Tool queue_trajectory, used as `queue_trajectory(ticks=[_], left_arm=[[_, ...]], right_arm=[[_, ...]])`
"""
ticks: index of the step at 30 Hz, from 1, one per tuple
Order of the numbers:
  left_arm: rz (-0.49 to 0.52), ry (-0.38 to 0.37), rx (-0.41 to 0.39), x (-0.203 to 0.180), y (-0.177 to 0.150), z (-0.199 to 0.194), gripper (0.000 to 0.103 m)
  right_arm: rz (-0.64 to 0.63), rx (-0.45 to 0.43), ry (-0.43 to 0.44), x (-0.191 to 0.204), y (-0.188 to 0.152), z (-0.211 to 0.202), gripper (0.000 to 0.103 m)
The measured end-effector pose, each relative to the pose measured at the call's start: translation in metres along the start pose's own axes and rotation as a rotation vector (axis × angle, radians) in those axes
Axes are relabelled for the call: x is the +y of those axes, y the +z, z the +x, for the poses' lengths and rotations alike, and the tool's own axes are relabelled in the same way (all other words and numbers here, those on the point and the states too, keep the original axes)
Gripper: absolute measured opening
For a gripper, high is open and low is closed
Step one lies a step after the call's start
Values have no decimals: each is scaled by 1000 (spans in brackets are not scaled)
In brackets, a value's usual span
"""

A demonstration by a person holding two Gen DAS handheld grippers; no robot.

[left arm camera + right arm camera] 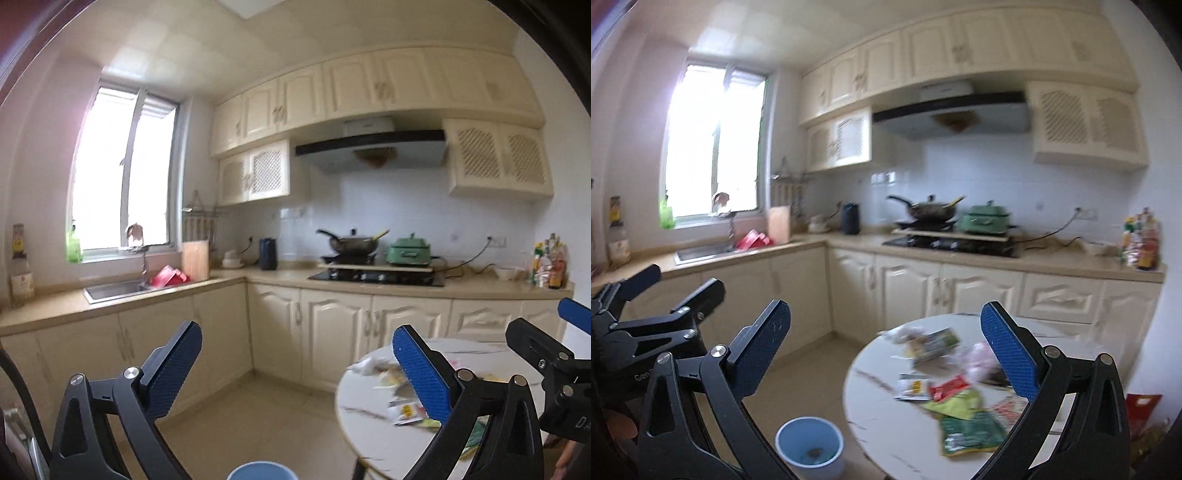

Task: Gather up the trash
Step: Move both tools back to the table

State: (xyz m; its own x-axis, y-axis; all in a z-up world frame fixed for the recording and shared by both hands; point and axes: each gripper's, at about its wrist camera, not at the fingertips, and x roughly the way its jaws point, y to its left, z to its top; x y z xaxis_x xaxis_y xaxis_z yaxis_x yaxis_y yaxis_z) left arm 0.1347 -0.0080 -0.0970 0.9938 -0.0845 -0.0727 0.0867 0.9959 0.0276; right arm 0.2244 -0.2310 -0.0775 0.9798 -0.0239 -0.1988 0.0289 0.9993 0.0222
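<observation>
both jaws spread wide, empty: left gripper (295, 365), right gripper (886, 350) aimed level toward wrappers (953, 398) on table (879, 435), blue bin (810, 446) below.

Round table (886, 435) glossy marble-look; wrappers (967, 428) shiny plastic; bin (809, 443) smooth blue plastic; sink (110, 290) brushed metal.

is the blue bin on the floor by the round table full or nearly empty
Nearly empty. The right wrist view looks down into the blue bin: its inside walls are bare and only a small dark scrap lies on the bottom. The wrappers are on the round table.
</observation>
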Motion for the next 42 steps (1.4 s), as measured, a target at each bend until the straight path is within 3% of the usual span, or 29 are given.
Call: queue_trajectory(ticks=[4,6,9,14,17,24,33,42], left_arm=[[15,-39,-3,-33,-21,2,102],[22,-54,8,-8,-39,7,102],[37,-64,37,-14,-55,-4,102],[63,-86,102,-52,-18,27,102],[80,-109,168,-63,-2,61,102],[125,-159,387,-92,-7,159,102],[160,-205,661,-141,-49,285,102],[192,-208,768,-170,-82,370,102]], right_arm=[[25,-25,-62,-32,1,-25,103],[41,-26,-95,-46,-1,-31,103],[70,-18,-134,-71,-8,-36,103],[131,43,-200,-117,-30,-28,103],[170,102,-224,-143,-46,-17,103],[246,265,-266,-190,-93,31,103],[270,431,-246,-216,-135,99,103],[260,493,-217,-218,-144,143,103]])
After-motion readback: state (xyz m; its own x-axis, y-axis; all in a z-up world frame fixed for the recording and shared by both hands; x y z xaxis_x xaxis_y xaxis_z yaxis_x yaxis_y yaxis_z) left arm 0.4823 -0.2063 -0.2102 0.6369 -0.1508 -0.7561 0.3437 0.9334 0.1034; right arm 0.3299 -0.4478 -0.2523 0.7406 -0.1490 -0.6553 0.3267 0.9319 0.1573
